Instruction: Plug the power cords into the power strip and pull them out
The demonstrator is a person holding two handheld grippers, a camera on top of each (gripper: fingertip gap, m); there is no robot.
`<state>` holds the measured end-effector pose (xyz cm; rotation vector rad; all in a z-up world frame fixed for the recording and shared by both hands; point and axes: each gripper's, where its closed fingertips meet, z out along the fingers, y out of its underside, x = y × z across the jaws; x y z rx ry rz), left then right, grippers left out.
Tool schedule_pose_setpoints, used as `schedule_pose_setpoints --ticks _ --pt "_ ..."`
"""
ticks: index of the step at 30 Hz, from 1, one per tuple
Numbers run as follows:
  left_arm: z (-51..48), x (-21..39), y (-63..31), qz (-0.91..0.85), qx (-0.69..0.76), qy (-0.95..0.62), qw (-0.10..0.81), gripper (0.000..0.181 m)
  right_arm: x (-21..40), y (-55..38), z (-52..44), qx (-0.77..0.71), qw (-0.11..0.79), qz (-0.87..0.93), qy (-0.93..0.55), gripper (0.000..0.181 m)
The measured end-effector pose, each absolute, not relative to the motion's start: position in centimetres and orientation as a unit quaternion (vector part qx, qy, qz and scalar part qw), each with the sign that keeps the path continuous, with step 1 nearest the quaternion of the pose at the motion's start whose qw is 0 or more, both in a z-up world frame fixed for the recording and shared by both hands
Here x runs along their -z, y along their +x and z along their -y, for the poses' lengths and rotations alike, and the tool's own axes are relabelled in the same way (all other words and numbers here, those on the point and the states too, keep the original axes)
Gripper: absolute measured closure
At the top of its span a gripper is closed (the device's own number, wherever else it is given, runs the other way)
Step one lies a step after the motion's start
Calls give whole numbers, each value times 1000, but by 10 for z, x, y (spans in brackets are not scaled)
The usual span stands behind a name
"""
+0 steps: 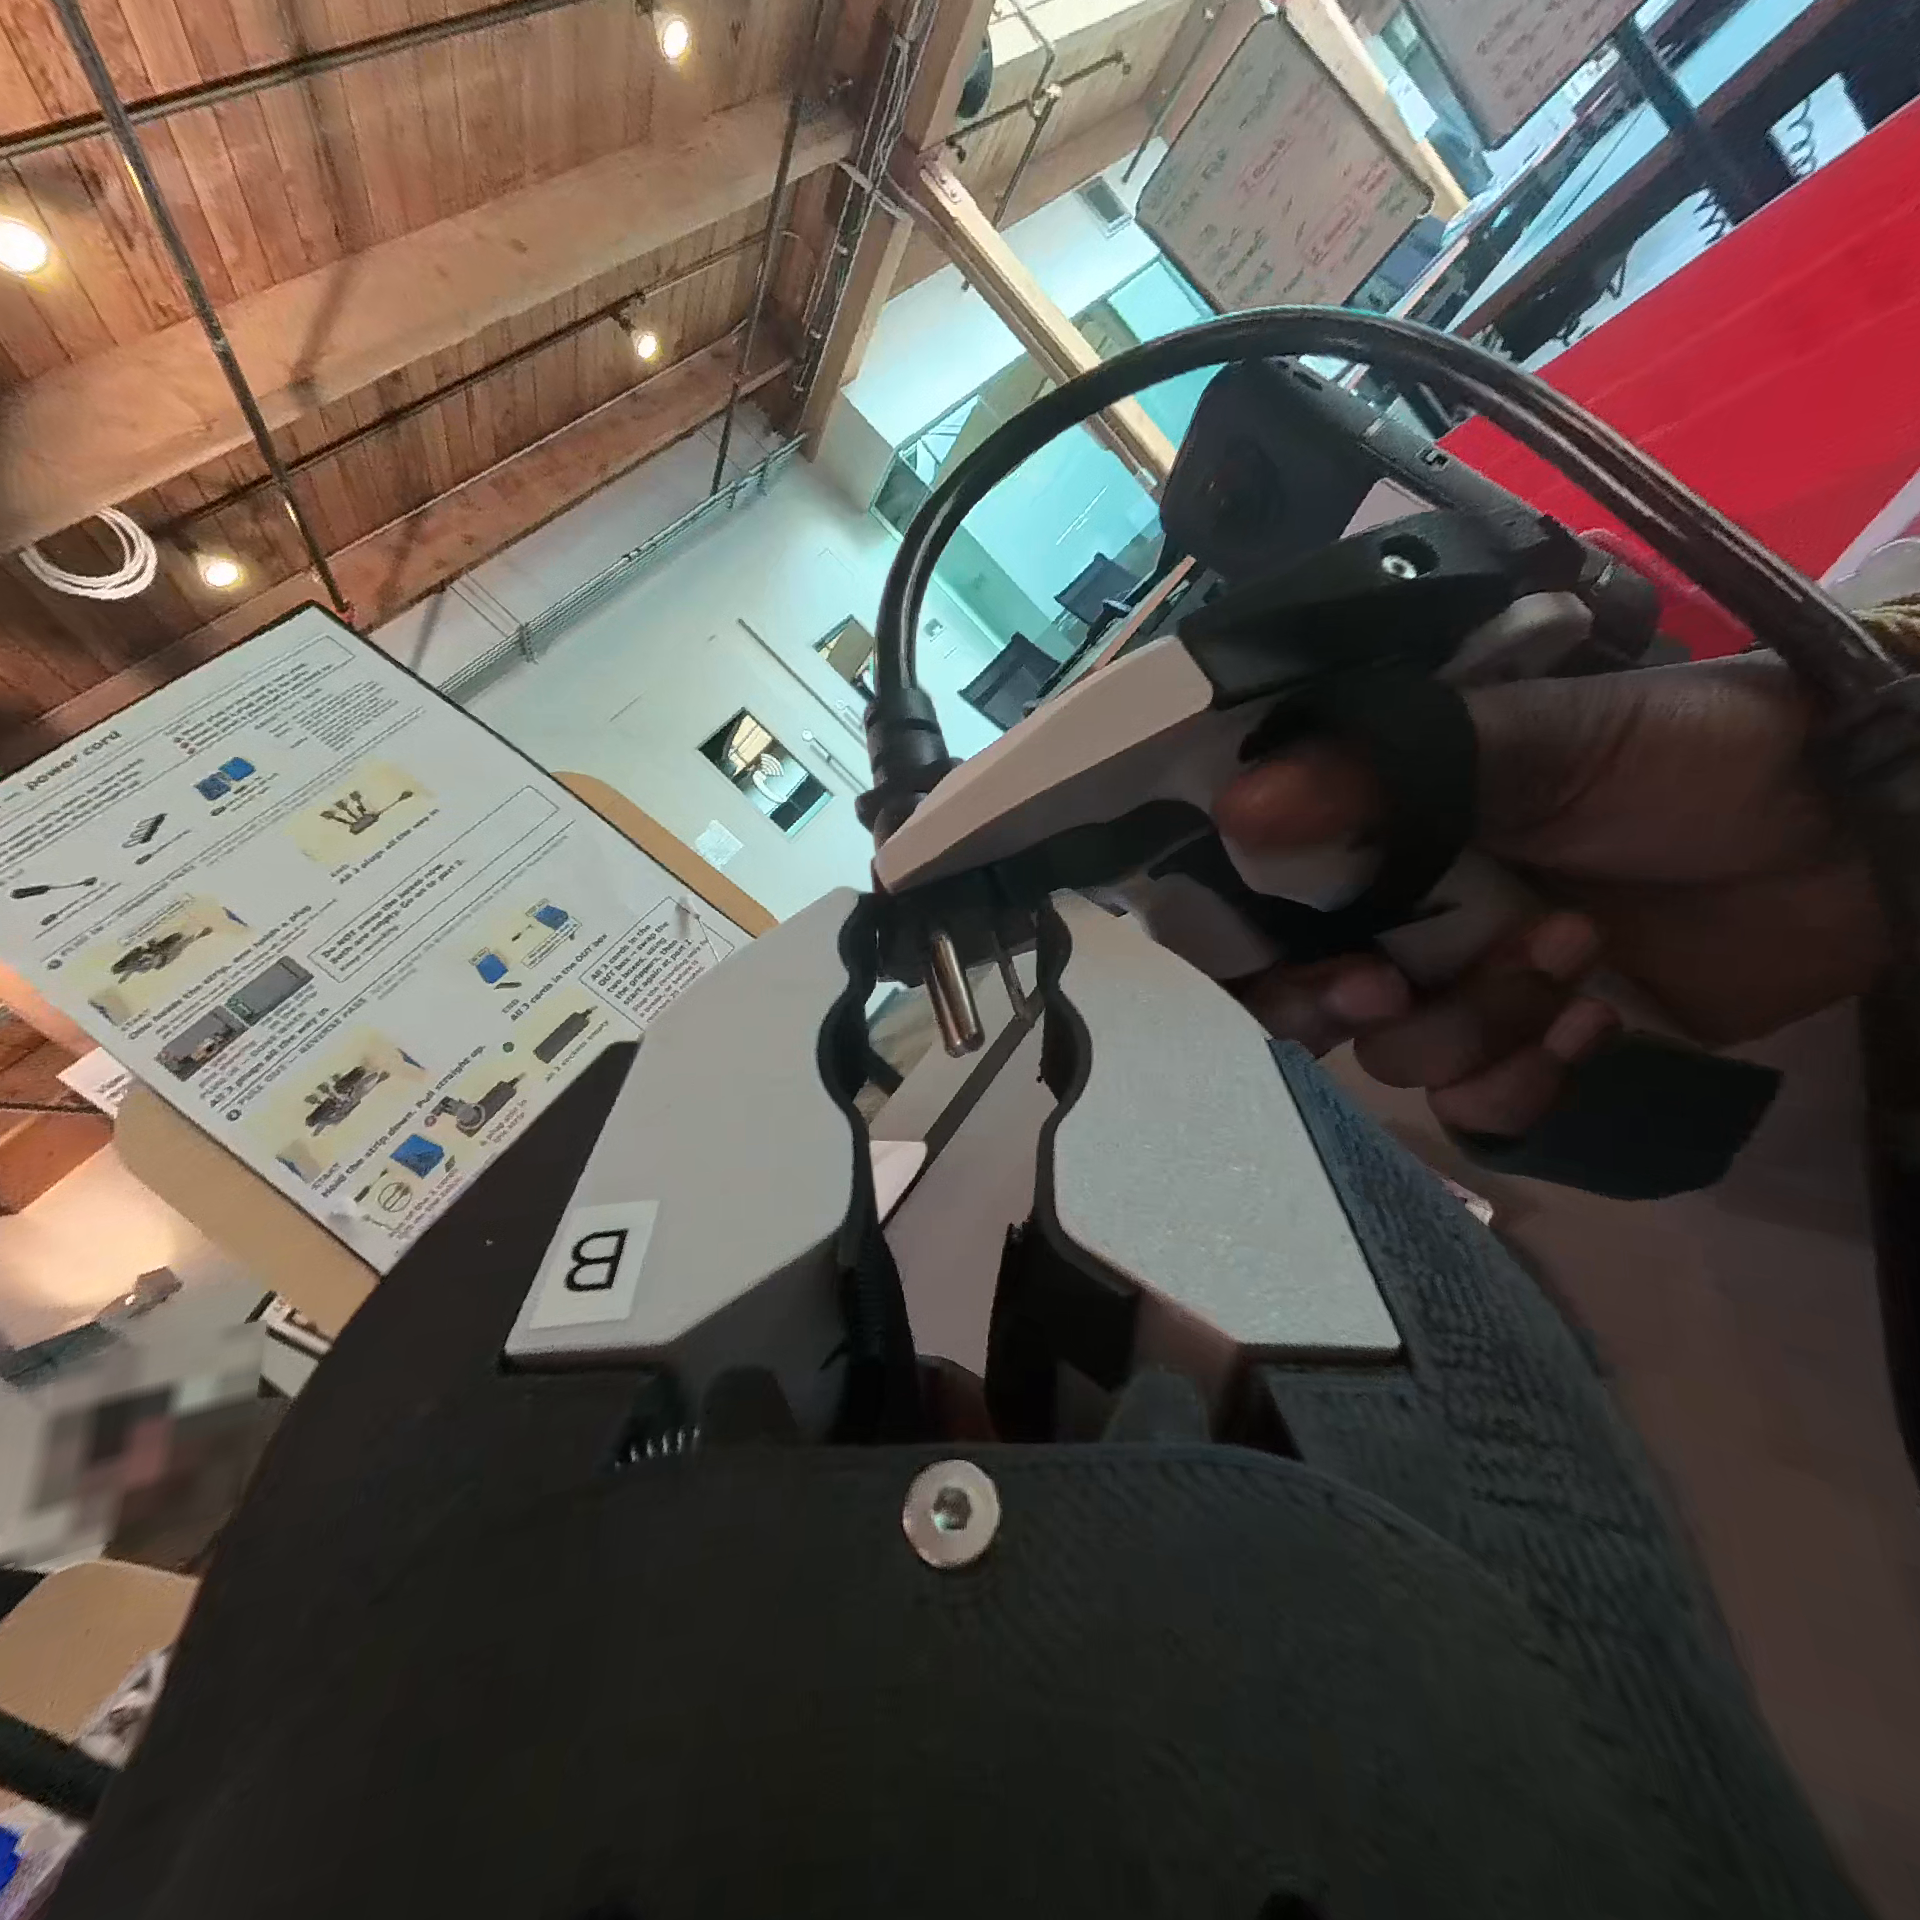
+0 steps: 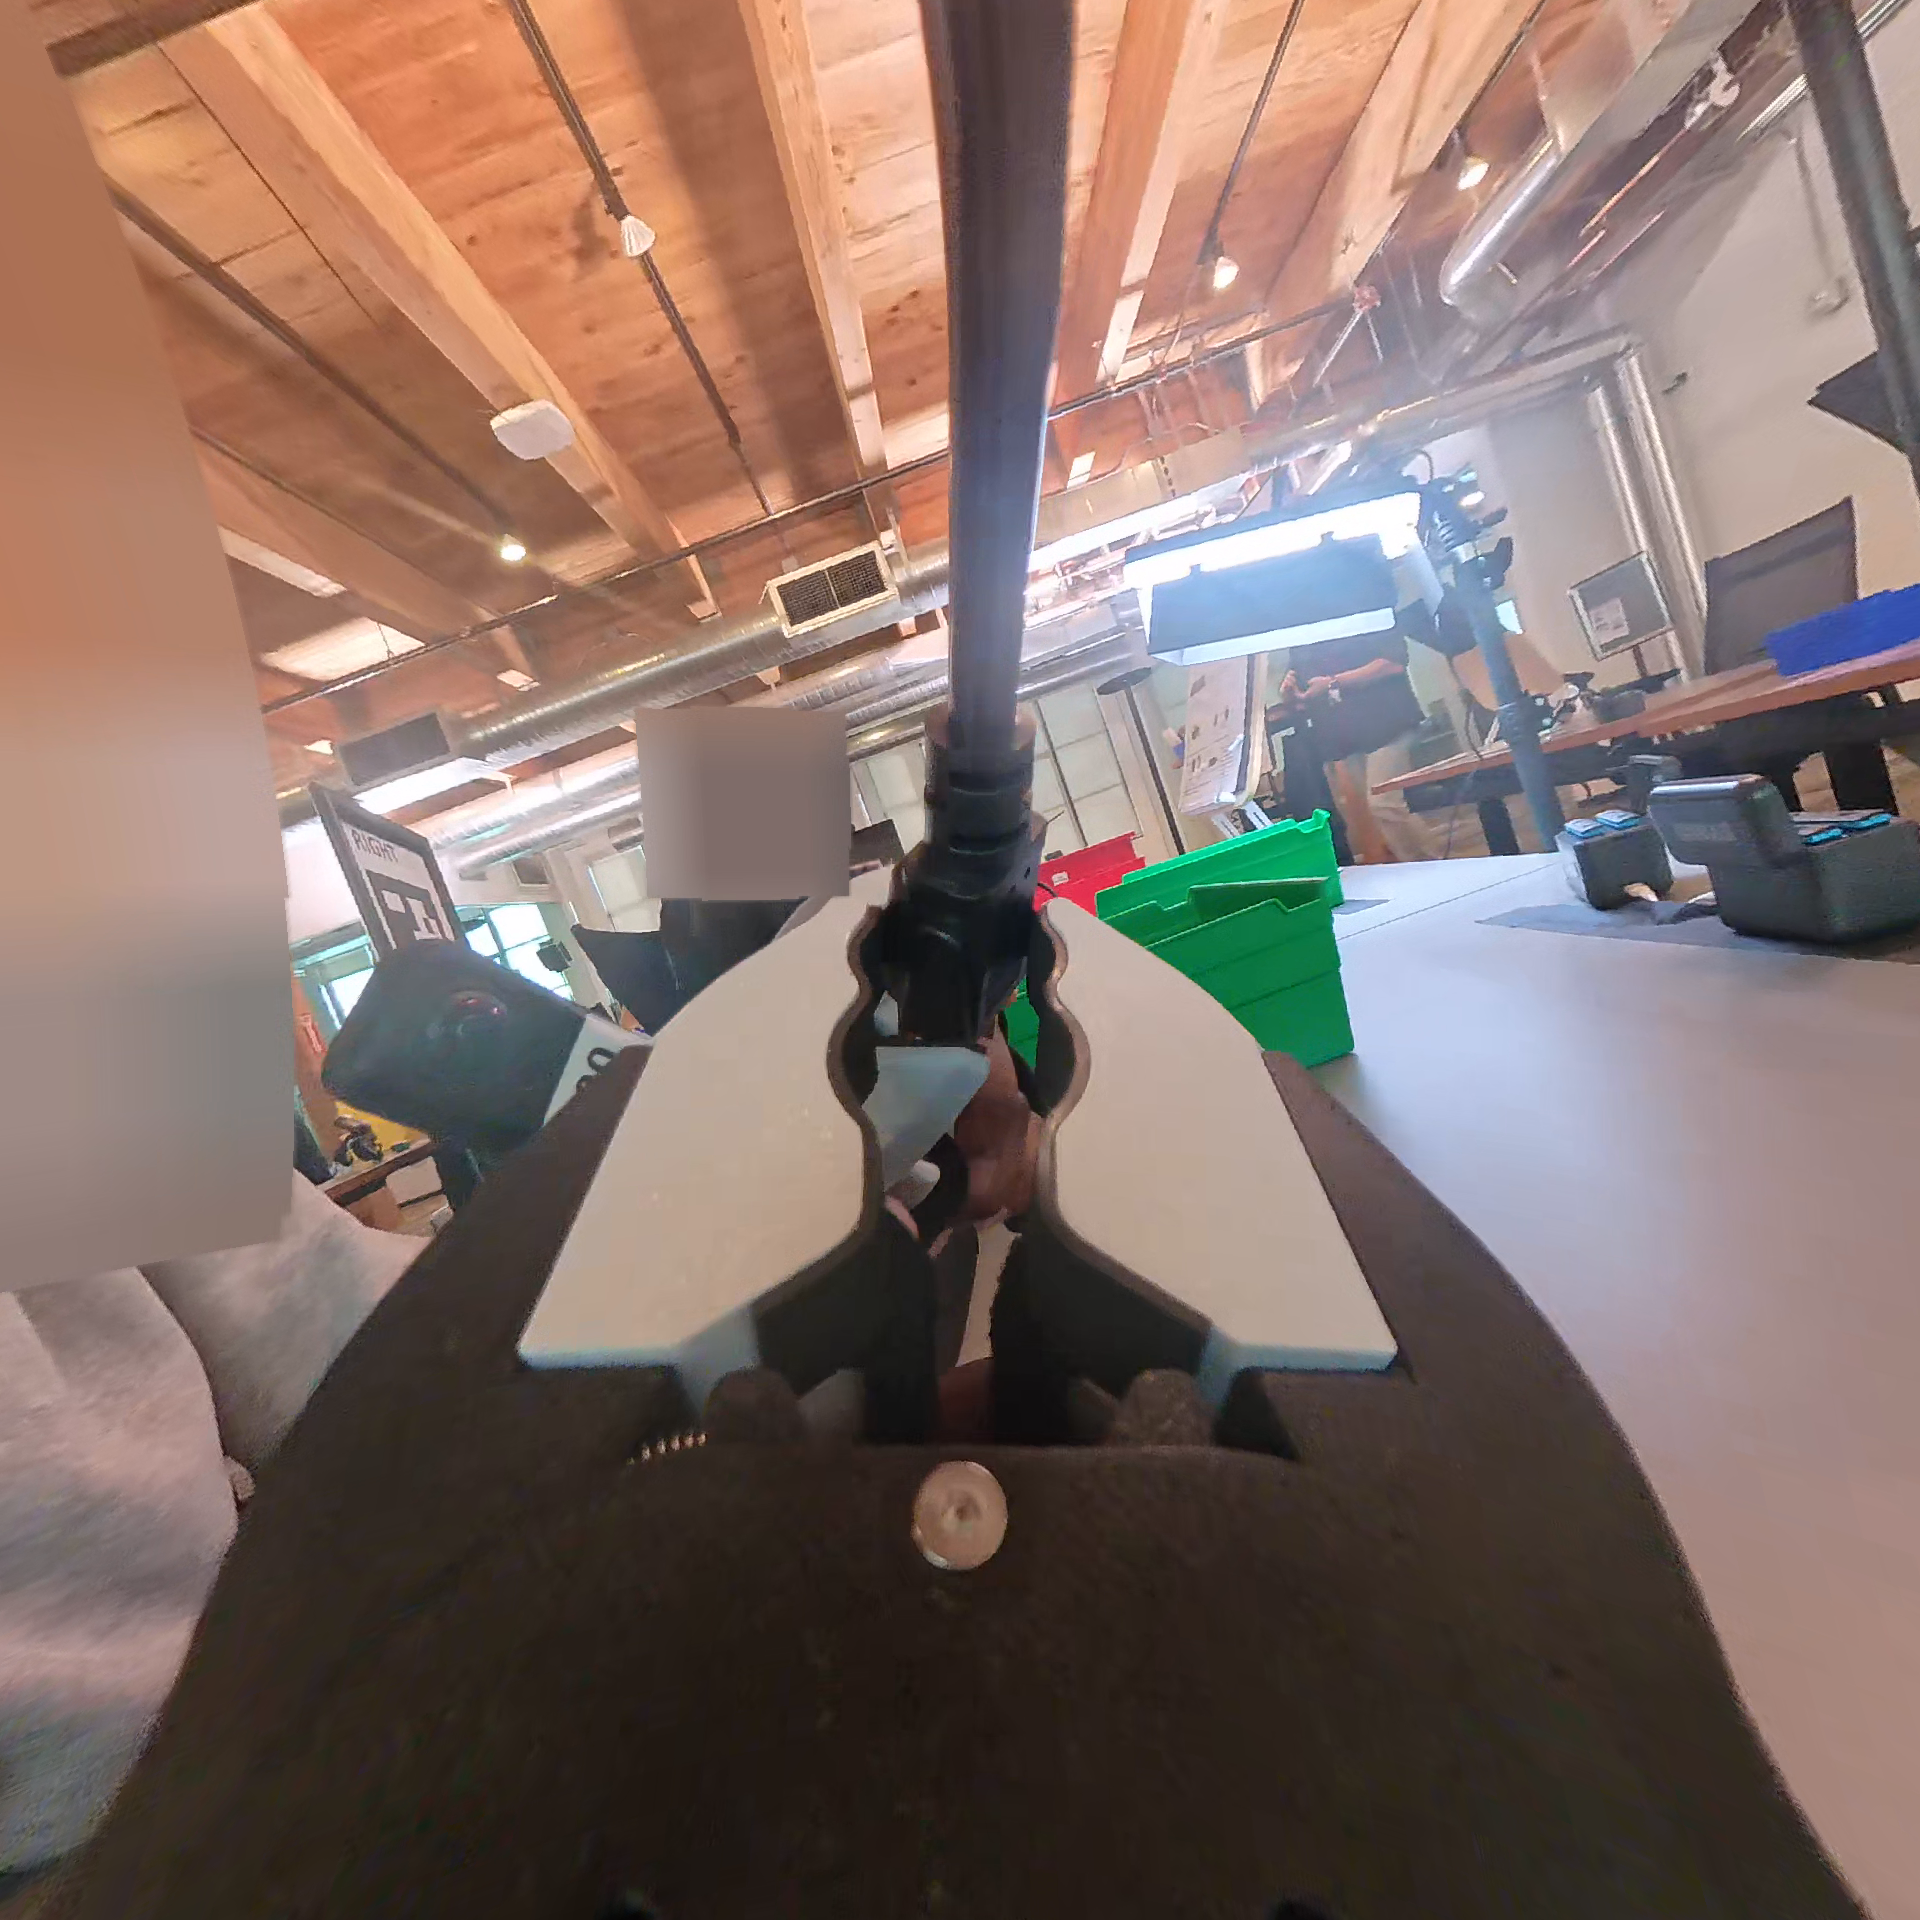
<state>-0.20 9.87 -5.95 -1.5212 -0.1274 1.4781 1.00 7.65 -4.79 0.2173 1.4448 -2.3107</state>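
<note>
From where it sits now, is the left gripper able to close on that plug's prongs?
Probably yes. The left gripper has its jaws parted, and the plug, held by the right gripper, hangs with its prongs already in the gap at the tips. Nothing lies between them.

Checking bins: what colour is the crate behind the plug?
Green, clearest in the right wrist view.

We can't see the power strip. The cord [image 2: 982, 343] runs off the top edge; the plug [image 2: 961, 935] body sits hidden between right gripper [image 2: 956, 935] fingers.
</note>
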Motion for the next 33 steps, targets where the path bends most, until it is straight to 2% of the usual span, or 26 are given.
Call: schedule_pose_setpoints --ticks 4,7,10,15,18,21,26,31,33 --pt "-98 58 5 33 -613 -629 477 153 45 18 -76 826 196 -527 49 155" --pt "-92 50 12 -1 -664 -606 438 153 45 26 -73 815 183 -549 22 153" --pt "-78 34 19 -9 -712 -565 418 154 47 21 -73 805 170 -567 23 139" --pt "-53 12 27 9 -759 -515 398 154 48 -11 -85 780 148 -602 78 124" --pt "-40 7 28 9 -788 -506 351 154 34 -40 -109 799 102 -577 136 125" --pt "-33 2 31 8 -805 -496 325 154 7 -44 -135 829 73 -538 133 126" --pt "-31 -8 35 -3 -823 -497 275 154 -12 4 -121 788 25 -612 61 111" --pt "-52 -6 40 -45 -831 -508 221 154 -1 80 -84 705 18 -709 16 116" --pt "-63 -6 46 -72 -838 -504 194 154 12 92 -75 683 49 -728 37 119"
